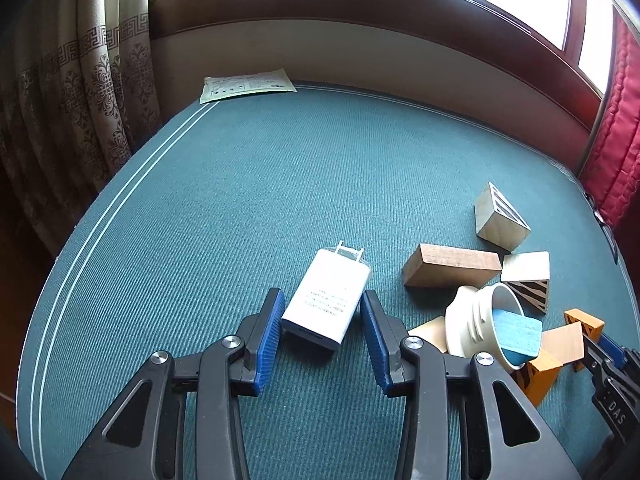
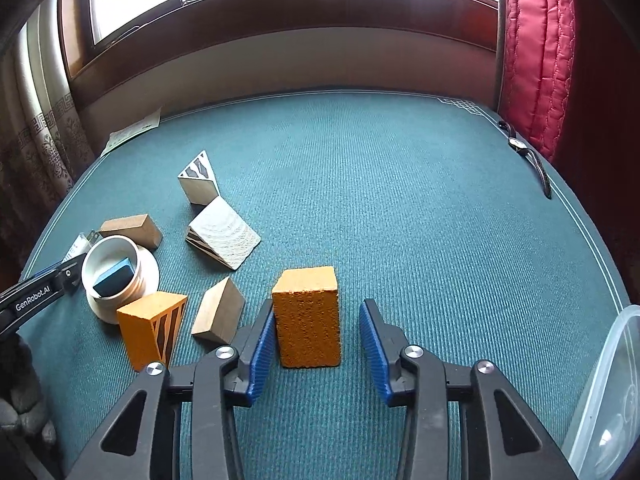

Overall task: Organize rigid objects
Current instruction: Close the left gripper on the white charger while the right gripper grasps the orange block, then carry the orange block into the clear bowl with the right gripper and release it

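Seen from the left wrist, the left tongs reach down to a white charger that lies on the green cloth just left of the white jar, prongs pointing away. Their jaws are nearly closed and appear to pinch the charger's near end, one blue pad against each long side, probably to take it out of the clutter. The jar lies tipped on its side with a blue sponge in its mouth. Wooden blocks crowd around it, a brown block just behind. Seen from the right wrist, the right tongs straddle an upright orange block standing well right of the jar. Here the jaws are set only a little wider than the block: the left pad is at its side, while cloth shows between its other side and the right pad, so nothing is gripped yet. A clear plastic box far right of the jar looks like a likely place for it.
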A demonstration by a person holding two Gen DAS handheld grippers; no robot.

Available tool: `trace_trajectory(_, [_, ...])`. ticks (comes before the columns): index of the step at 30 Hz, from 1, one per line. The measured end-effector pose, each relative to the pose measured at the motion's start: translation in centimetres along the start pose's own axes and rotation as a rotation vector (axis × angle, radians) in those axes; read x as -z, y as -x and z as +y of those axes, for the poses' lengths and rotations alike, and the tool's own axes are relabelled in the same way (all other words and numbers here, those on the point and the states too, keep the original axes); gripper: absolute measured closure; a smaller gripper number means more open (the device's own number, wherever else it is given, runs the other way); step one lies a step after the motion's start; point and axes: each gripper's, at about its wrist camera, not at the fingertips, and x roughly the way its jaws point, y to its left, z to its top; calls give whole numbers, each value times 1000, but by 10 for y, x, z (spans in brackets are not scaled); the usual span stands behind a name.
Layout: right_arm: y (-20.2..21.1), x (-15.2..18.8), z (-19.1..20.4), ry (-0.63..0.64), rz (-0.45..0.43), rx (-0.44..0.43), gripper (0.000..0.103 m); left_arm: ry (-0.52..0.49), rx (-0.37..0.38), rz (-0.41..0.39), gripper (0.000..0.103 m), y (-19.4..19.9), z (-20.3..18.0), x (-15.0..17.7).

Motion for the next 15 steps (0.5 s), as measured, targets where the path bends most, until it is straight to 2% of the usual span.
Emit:
trace_trajectory(2, [2, 1, 2, 6, -6, -4, 71, -4, -2, -2, 62, -1, 0, -1])
trace_trajectory(15, [35, 14, -5, -25, -49, -26, 72, 13, 30, -40, 69, 15, 1, -5])
